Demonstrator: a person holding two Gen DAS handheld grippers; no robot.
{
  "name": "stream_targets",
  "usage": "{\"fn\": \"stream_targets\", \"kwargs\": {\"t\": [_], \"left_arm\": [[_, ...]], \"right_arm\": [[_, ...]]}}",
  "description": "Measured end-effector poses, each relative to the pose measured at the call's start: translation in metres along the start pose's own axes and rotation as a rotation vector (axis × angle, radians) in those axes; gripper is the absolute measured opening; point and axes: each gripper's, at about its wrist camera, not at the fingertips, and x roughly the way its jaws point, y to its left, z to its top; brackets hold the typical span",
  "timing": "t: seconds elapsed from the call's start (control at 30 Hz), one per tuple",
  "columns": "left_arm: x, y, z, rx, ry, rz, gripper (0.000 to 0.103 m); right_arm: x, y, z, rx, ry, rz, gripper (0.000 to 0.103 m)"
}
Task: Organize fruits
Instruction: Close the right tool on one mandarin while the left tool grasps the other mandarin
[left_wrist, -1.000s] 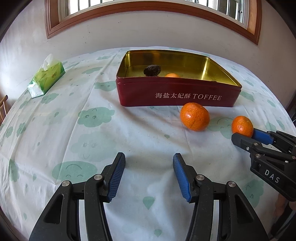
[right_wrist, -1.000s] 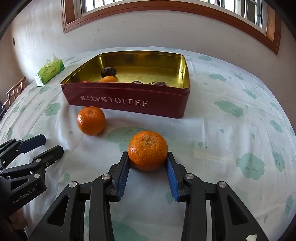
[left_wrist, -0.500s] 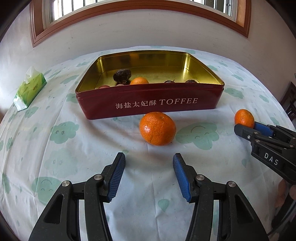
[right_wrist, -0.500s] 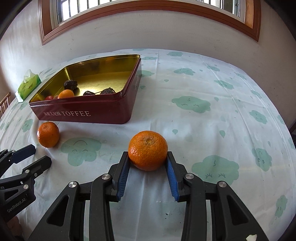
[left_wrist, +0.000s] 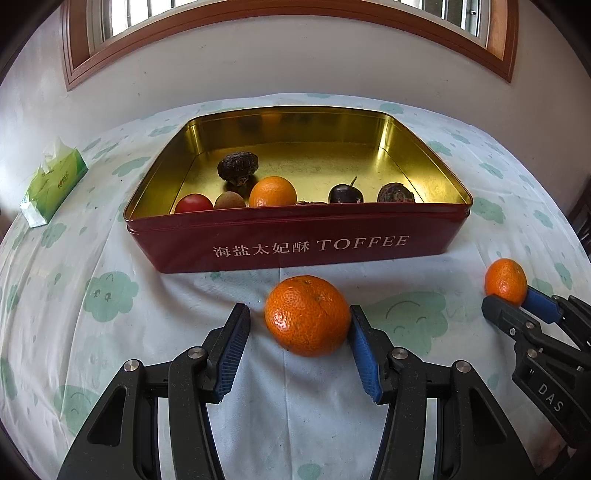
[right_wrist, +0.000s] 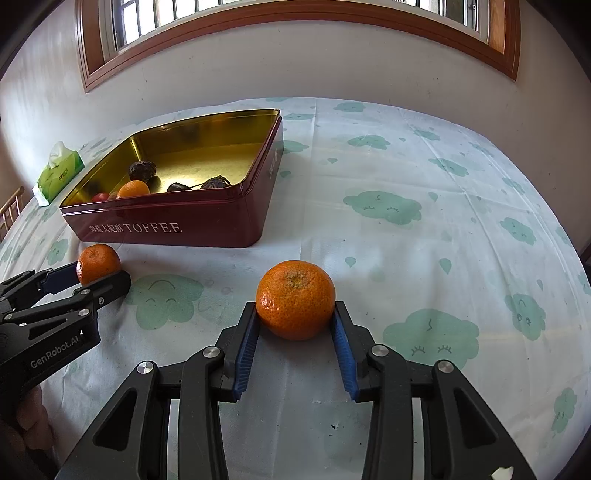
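Note:
My left gripper (left_wrist: 299, 332) is open around an orange (left_wrist: 307, 315) that lies on the tablecloth in front of the red toffee tin (left_wrist: 295, 240). The right pad touches the orange; the left pad stands apart from it. My right gripper (right_wrist: 295, 325) is shut on a second orange (right_wrist: 295, 298), to the right of the tin (right_wrist: 177, 221). That orange also shows in the left wrist view (left_wrist: 505, 281). The tin holds another orange (left_wrist: 272, 192), a red fruit (left_wrist: 193, 204) and several dark fruits.
A green tissue pack (left_wrist: 51, 186) lies at the far left of the table. The tablecloth (right_wrist: 406, 229) with green cloud prints covers the table. A wall with a wood-framed window stands close behind the tin.
My left gripper moved forward and right so the loose orange now sits between its fingers. My right gripper swung to the right, still holding its orange.

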Motion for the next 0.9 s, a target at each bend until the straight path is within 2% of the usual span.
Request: {"fn": "stream_targets", "kwargs": {"t": [0.07, 0.13, 0.23, 0.9], "left_arm": [[0.0, 0.0, -0.001, 0.007, -0.009, -0.003, 0.052], [-0.002, -0.003, -0.002, 0.029, -0.019, -0.013, 0.042], [-0.002, -0.008, -0.003, 0.052, -0.03, 0.005, 0.042], [-0.012, 0.001, -0.014, 0.043, -0.03, -0.009, 0.042]], "right_arm": [[0.0, 0.0, 0.0, -0.001, 0.0, -0.001, 0.037], [0.0, 0.0, 0.0, 0.0, 0.0, 0.0, 0.037], [0.0, 0.0, 0.0, 0.0, 0.0, -0.001, 0.037], [0.001, 0.001, 0.0, -0.001, 0.001, -0.003, 0.037]]}}
